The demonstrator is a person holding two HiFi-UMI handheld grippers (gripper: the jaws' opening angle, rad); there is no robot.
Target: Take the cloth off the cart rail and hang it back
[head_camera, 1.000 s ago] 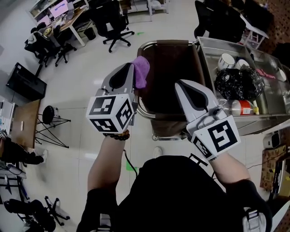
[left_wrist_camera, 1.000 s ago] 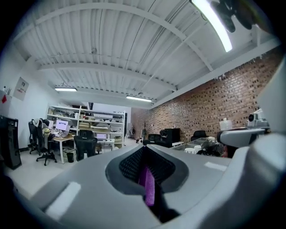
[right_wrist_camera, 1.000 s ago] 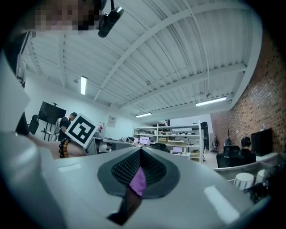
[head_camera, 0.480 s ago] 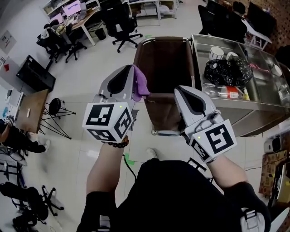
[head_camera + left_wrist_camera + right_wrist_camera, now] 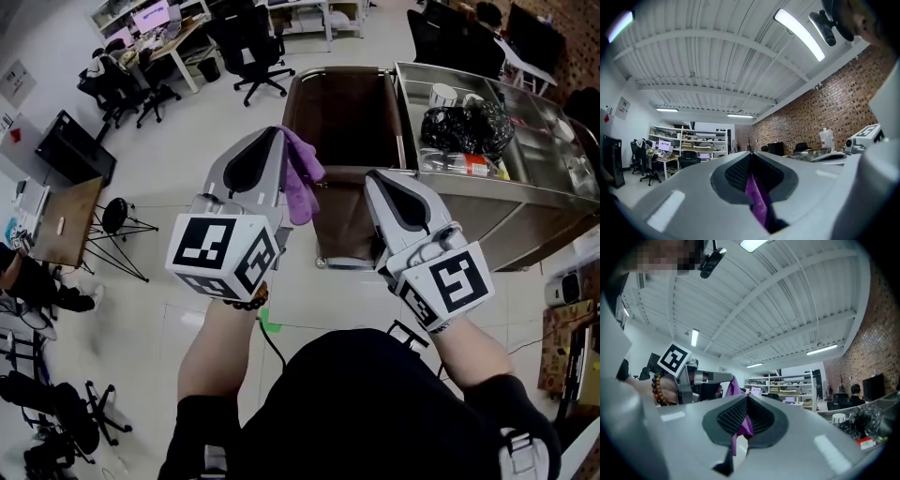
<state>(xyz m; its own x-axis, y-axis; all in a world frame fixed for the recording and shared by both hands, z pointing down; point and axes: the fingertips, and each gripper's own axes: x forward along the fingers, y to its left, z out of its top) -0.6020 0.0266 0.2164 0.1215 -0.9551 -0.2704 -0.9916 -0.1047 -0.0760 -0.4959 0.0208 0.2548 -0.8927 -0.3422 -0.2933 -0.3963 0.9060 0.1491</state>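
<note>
The purple cloth [image 5: 302, 178] hangs from my left gripper [image 5: 278, 137], which is shut on it and held up in the air left of the cart. The left gripper view shows a purple strip [image 5: 757, 199] pinched between the shut jaws of the left gripper [image 5: 751, 155]. My right gripper [image 5: 377, 180] is shut with nothing in it, a little right of the cloth and apart from it. From the right gripper [image 5: 746, 397], the cloth [image 5: 732, 386] dangles off the left gripper beyond the jaw tips. The brown-lined cart [image 5: 330, 112] with its steel rail [image 5: 349, 265] stands below and ahead.
A steel trolley [image 5: 525, 202] on the right carries a black bag [image 5: 466, 127], a bottle [image 5: 459, 164] and cups. Office chairs [image 5: 246, 52] and desks lie beyond. A small tripod stool [image 5: 114, 221] stands on the floor at the left.
Both grippers have drawn back from the cart toward the person. The cloth came along in the left gripper and now hangs lower beside it, off the rail.
</note>
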